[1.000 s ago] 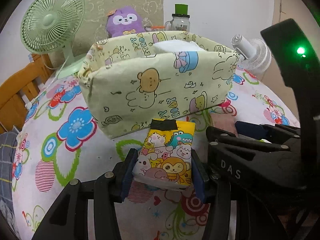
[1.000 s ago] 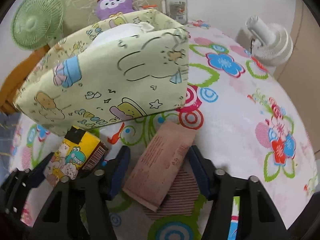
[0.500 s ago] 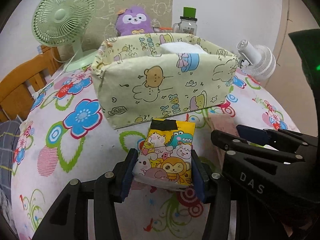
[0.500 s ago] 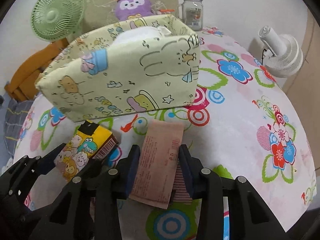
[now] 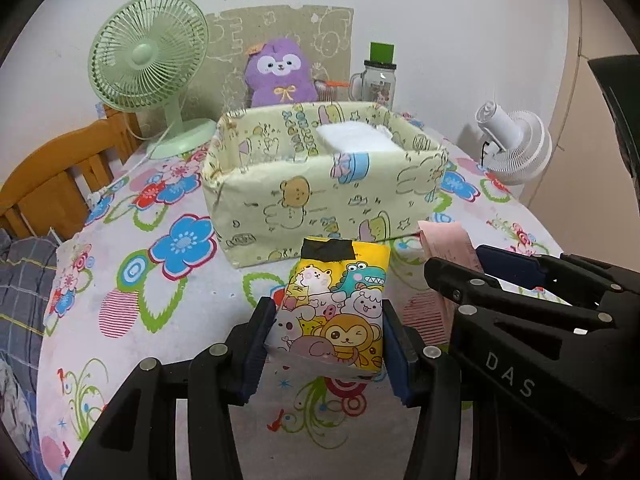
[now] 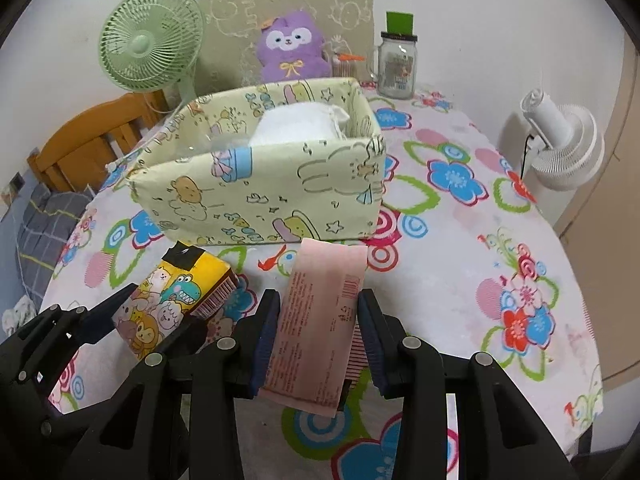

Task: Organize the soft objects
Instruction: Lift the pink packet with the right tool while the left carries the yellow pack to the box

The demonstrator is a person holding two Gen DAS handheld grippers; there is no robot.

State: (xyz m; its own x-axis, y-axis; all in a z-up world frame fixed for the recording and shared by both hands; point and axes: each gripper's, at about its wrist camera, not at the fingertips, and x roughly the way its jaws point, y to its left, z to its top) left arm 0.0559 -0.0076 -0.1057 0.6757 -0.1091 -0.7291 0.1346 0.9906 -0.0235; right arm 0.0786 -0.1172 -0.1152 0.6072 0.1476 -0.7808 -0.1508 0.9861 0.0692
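Nearest the left wrist camera, the left gripper [image 5: 326, 344] clamps a yellow tissue pack printed with cartoon animals [image 5: 334, 312] between its blue pads, the pack lifted clear of the flowered white tablecloth [image 5: 132, 280]. Just beside it, the right gripper [image 6: 316, 332] grips a flat pink paper-wrapped tissue pack [image 6: 320, 320] by its long edges, its jaws drawn in narrow and pressing both sides; the pack tilts away from the camera, its far end close to the basket's front wall.

Beyond both packs stands a pale green rectangular fabric basket with cartoon bears and rabbits [image 5: 320, 196], holding a white soft bundle [image 5: 356, 140] in its right part.

Behind the basket sit a purple plush toy with a white face [image 5: 278, 76], a glass jar with a green lid [image 5: 378, 76] and a mint-green desk fan [image 5: 148, 64] on the left. A small white fan [image 5: 514, 144] stands at the right edge, and a wooden chair back [image 5: 52, 176] shows at the left.
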